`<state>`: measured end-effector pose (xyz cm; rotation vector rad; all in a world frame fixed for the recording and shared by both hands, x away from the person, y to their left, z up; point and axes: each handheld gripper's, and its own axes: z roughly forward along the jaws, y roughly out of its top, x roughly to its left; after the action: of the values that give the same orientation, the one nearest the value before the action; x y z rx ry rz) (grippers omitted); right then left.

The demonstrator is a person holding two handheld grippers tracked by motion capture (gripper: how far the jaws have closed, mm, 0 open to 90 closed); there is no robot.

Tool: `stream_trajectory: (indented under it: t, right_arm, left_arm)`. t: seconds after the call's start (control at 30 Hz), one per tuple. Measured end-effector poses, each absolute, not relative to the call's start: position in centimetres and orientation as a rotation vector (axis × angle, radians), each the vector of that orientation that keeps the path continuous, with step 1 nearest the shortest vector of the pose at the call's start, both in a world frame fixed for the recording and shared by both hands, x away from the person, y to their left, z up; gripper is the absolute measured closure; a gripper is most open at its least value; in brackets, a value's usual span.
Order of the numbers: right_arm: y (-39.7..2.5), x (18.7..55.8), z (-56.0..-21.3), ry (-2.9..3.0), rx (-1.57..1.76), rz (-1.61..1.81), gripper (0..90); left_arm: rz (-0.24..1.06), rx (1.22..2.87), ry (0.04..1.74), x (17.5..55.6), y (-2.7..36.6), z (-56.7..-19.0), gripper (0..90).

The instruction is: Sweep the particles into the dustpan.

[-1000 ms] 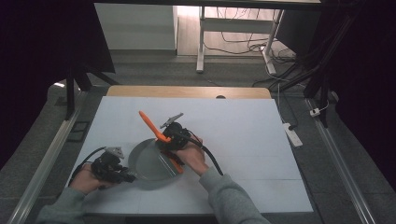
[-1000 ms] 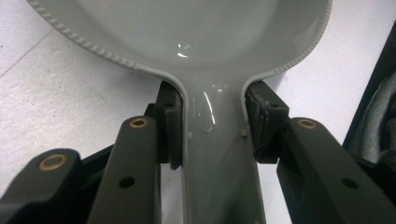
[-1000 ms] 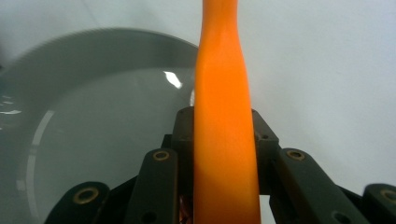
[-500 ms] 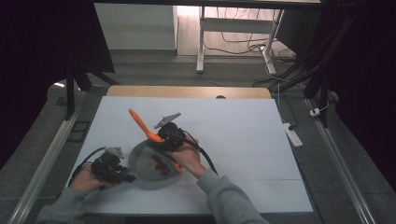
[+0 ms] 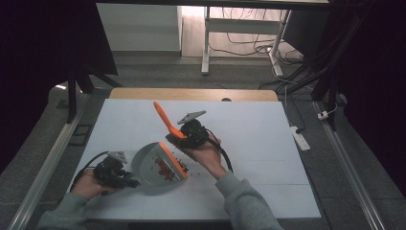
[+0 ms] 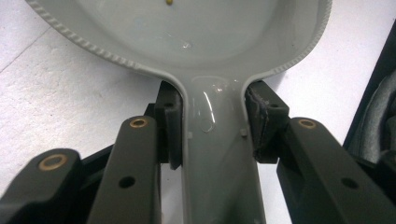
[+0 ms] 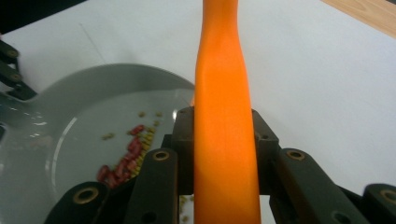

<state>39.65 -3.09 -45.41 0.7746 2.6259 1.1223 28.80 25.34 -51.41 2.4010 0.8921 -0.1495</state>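
Grey plastic is what we meet first: the dustpan [image 5: 149, 168] lies flat on the white counter [image 5: 268, 143], and we take it as our landmark. Nearest to us, at the dustpan's near-left end, our left claw [image 5: 125, 181] is clamped on its handle; in the left gripper view the two black pads [image 6: 169, 122] press against either side of the grey handle [image 6: 219, 154], just where it widens into the ribbed-rimmed pan. The left hand [image 5: 88, 184] sits behind that claw, with a cable looping away to the left of the dustpan.

Inside the dustpan, toward its right side, we see a small heap of red and yellowish crumbs [image 5: 163, 166]; the right gripper view shows them [image 7: 126, 156] as a streak on the grey floor of the pan, with a few loose bits beside it. A few more specks lie on the counter just right of the dustpan.

At the dustpan's right edge stands the orange brush [image 5: 168, 143], its bristle end touching or just over the pan's lip, its handle tilted up and away to the far left. Our right claw [image 5: 184, 136] grips that handle: in the right gripper view the orange shaft [image 7: 224, 116] runs straight up between the closed jaws. The right hand [image 5: 206, 153] lies right of the dustpan.

Beyond the dustpan the counter ends in a wooden strip [image 5: 191, 93].
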Motion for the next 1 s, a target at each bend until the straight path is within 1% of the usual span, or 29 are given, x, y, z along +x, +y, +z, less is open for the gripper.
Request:
stream_trajectory:
  t: [0.33,0.7,1.0]
  right_arm:
    - [-5.5,40.4,-46.1,2.598,0.844,1.077,70.7]
    - [-8.7,39.9,-47.0,2.574,0.966,1.006,70.7]
    - [-9.3,39.5,-48.6,2.588,1.018,0.946,70.7]
  left_arm:
    - [-0.155,2.403,0.887,28.7,25.4,-51.5,61.7]
    - [-0.162,2.405,0.879,28.6,25.4,-51.4,61.7]
    - [-0.17,2.414,0.868,28.3,25.3,-51.5,61.7]
